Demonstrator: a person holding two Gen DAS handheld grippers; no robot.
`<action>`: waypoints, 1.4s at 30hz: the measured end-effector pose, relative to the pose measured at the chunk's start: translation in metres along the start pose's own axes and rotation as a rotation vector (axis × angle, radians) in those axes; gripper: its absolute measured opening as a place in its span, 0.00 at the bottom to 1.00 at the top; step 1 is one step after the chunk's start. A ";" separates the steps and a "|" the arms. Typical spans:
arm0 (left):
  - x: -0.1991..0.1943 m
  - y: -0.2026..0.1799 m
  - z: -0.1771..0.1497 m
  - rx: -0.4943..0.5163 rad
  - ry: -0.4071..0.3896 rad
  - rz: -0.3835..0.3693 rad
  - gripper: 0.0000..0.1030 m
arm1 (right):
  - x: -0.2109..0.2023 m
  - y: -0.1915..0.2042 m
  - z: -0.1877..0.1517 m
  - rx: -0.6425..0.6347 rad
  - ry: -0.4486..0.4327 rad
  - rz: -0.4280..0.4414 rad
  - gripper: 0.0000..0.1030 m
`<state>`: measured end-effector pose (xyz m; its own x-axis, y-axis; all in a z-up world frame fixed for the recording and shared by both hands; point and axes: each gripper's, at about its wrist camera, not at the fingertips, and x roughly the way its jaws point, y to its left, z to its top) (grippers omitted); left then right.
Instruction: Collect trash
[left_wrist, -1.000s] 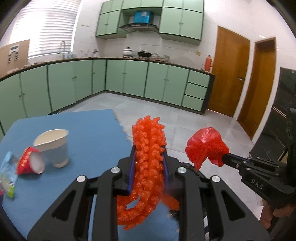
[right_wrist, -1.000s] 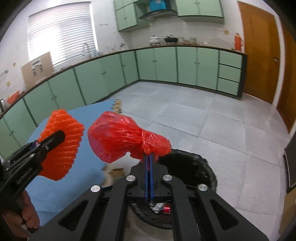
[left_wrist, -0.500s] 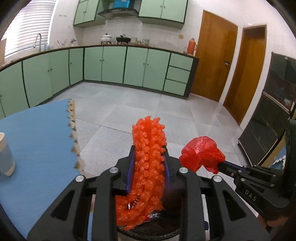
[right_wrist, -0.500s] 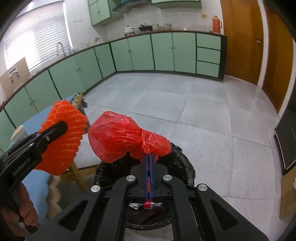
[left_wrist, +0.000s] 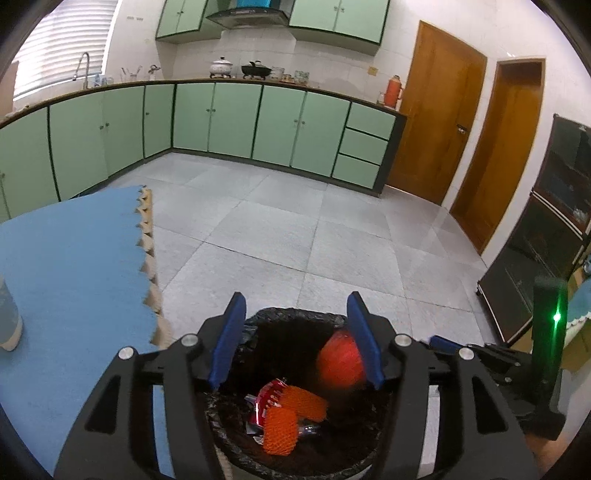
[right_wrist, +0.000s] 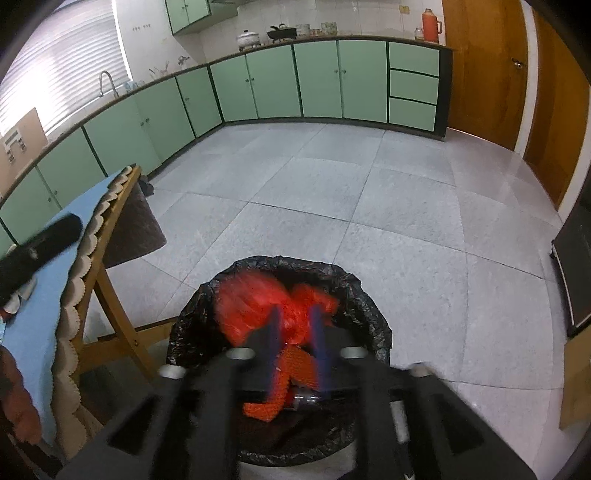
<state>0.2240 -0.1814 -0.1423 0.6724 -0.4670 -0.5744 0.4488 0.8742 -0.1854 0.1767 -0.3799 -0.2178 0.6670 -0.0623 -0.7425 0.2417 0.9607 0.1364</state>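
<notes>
My left gripper (left_wrist: 295, 314) hangs over a bin lined with a black bag (left_wrist: 295, 314), jaws opening and nothing between them. The orange foam net (left_wrist: 282, 428) lies inside the bin on a crumpled red wrapper (left_wrist: 267, 397). My right gripper (right_wrist: 295, 326), blurred, is also over the bin (right_wrist: 369, 295), and its jaws are opening. The red plastic bag (right_wrist: 255, 306) is a blur just ahead of the right fingers. In the left wrist view the red bag (left_wrist: 338, 358) is clear of the pads and dropping into the bin.
A table with a blue mat (left_wrist: 74, 258) stands left of the bin, its wooden leg (right_wrist: 118, 321) close to the rim. A paper cup (left_wrist: 7, 317) sits at the mat's left edge. Grey floor tiles (left_wrist: 295, 221) stretch to green cabinets. A dark cabinet (left_wrist: 546, 240) stands at right.
Both grippers came down over the bin and opened. The orange net fell from the left jaws into the bin, and the red bag left the right jaws.
</notes>
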 end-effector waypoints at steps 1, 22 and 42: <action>-0.003 0.003 0.001 -0.005 -0.006 0.006 0.55 | -0.001 -0.001 -0.001 -0.002 -0.004 -0.003 0.40; -0.165 0.093 -0.011 -0.008 -0.164 0.286 0.79 | -0.109 0.113 0.006 -0.075 -0.232 0.182 0.94; -0.316 0.262 -0.090 -0.213 -0.121 0.779 0.79 | -0.130 0.294 -0.046 -0.342 -0.247 0.409 0.94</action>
<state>0.0759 0.2073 -0.0815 0.8098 0.2844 -0.5131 -0.2868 0.9549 0.0767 0.1285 -0.0763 -0.1117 0.8125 0.3099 -0.4938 -0.2836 0.9501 0.1297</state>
